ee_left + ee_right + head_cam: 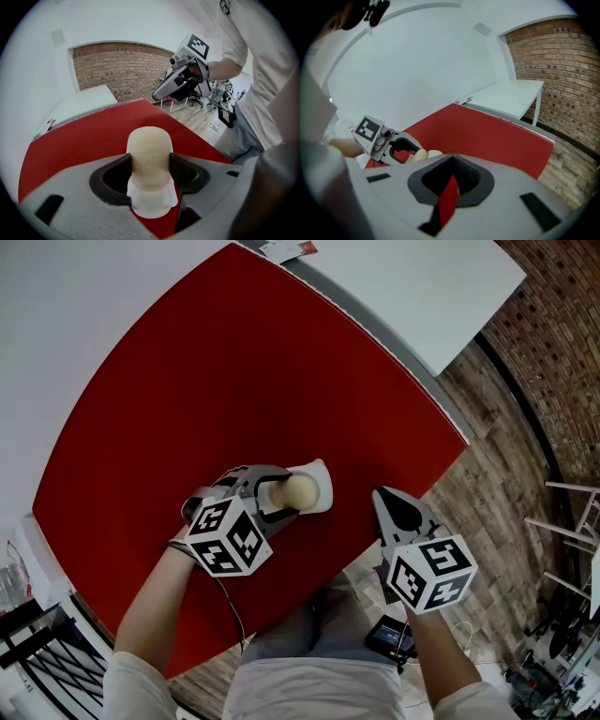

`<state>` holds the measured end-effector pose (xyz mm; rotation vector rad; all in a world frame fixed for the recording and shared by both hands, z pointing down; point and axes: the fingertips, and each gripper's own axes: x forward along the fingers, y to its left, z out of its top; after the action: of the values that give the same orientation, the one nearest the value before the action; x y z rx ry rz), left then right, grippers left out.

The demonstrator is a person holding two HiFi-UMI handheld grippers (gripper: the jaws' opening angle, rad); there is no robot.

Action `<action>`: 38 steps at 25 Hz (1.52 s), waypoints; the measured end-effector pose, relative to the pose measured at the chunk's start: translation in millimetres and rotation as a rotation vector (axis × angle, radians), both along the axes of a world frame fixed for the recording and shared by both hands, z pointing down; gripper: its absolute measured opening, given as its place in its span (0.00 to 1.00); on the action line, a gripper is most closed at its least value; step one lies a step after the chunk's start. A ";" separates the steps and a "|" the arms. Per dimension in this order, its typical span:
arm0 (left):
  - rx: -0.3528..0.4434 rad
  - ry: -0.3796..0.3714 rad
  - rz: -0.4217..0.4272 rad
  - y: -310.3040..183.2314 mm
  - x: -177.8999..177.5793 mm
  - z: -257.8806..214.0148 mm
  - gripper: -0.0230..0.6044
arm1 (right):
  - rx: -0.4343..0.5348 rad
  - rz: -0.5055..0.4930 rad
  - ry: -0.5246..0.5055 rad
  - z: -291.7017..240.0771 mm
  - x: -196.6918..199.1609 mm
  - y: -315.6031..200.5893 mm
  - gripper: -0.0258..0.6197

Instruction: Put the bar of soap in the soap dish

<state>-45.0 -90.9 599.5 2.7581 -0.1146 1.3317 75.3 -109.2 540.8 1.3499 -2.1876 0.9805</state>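
Holding the bar of soap (pixel 150 154) clamped between its jaws, the left gripper (pixel 284 495) hangs right over the white soap dish (pixel 322 474) on the red counter (pixel 234 381). The soap lies lengthwise along the dish; I cannot tell whether it touches the dish yet. To do this well, it should go down gently until it rests flat in the dish, then the jaws should spread and lift straight off. The right gripper (pixel 382 498), closed and empty, hovers right of the dish.
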 end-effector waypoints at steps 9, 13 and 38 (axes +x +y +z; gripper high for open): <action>0.005 -0.022 -0.003 -0.6 -1.6 4.2 0.44 | 0.000 0.006 -0.008 0.7 -1.5 2.7 0.04; 0.010 -0.035 -0.001 -1.3 -1.7 5.5 0.44 | 0.001 0.008 -0.010 0.1 -2.5 2.5 0.04; -0.017 -0.065 0.013 -1.4 2.5 11.0 0.44 | -0.006 0.021 -0.026 6.0 0.9 3.5 0.04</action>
<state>-42.5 -92.3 610.5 2.7066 -0.0887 1.4195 76.2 -105.7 546.8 1.3676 -2.1916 1.0166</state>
